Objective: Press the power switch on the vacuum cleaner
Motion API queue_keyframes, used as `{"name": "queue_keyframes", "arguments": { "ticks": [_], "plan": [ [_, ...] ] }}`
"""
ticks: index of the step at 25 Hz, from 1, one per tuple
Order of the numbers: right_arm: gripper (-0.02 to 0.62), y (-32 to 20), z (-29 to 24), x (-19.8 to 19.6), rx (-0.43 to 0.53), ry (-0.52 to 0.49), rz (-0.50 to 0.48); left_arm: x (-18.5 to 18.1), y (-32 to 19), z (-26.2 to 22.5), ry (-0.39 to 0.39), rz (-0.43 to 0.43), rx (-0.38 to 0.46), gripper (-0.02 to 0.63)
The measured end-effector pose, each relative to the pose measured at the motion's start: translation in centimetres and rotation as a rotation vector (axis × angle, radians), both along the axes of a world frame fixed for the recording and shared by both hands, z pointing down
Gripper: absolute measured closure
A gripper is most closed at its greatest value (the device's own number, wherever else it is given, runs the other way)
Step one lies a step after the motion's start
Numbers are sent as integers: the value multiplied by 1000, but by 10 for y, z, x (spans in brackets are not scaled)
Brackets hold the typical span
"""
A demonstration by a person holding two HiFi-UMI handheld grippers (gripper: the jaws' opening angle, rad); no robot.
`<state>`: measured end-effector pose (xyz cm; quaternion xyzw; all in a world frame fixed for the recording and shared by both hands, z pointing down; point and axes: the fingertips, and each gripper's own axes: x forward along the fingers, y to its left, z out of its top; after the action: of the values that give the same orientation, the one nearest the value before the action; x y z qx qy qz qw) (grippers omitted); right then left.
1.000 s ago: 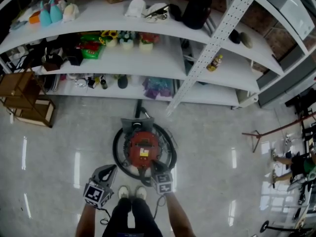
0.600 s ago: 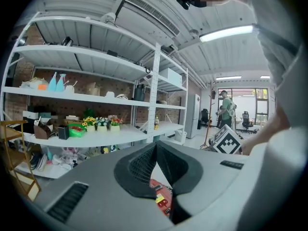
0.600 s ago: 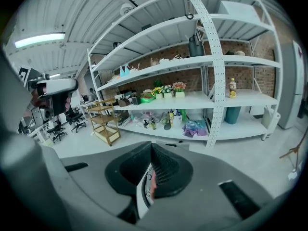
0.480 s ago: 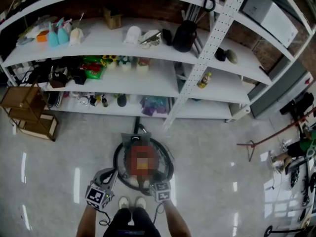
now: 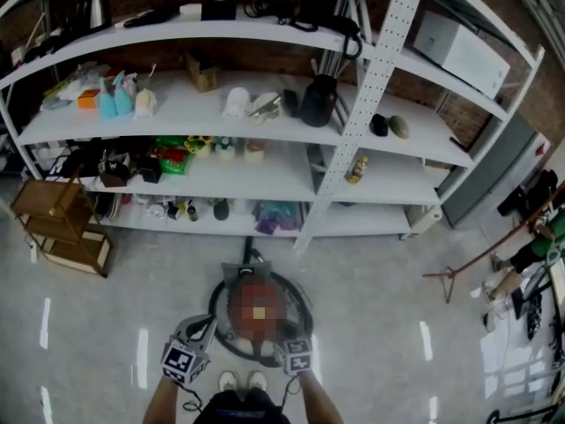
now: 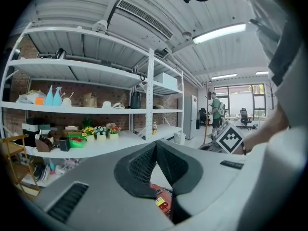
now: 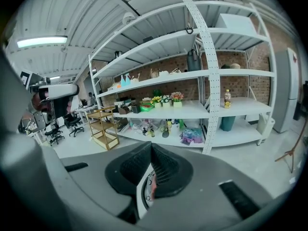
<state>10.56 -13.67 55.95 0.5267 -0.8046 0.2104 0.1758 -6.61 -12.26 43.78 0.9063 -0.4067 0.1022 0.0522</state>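
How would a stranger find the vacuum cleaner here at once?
Start at the white shelving and drop to the floor before it. Near the person's shoes sits the vacuum cleaner: round, red, ringed in black, unlike the wooden rack at left.

White shelves [image 5: 265, 113] run in long tiers against a brick wall [image 5: 265, 11], carried by a perforated white post [image 5: 357, 122]. The floor [image 5: 380, 281] is pale and glossy, streaked with reflected light. A small wooden rack [image 5: 62, 223] stands on it at the left end of the shelves. Overhead, a strip light [image 6: 219, 32] glows on the ribbed ceiling [image 6: 77, 8], near a long vent [image 6: 144, 18]. Windows [image 6: 240, 97] brighten the far end of the room.
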Motion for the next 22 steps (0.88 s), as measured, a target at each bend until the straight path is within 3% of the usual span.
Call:
{"name": "queue_keyframes", "arguments": {
  "ticks": [8,12,22],
  "plan": [
    [592,8,-28,11,32,5,17,10,9,-33,3,15,-7,598],
    [592,11,-40,15,49,3,27,11,8,-36,44,19,36,598],
    [594,8,-63,7,83,-1,10,2,6,-56,45,-5,67,598]
  ]
}}
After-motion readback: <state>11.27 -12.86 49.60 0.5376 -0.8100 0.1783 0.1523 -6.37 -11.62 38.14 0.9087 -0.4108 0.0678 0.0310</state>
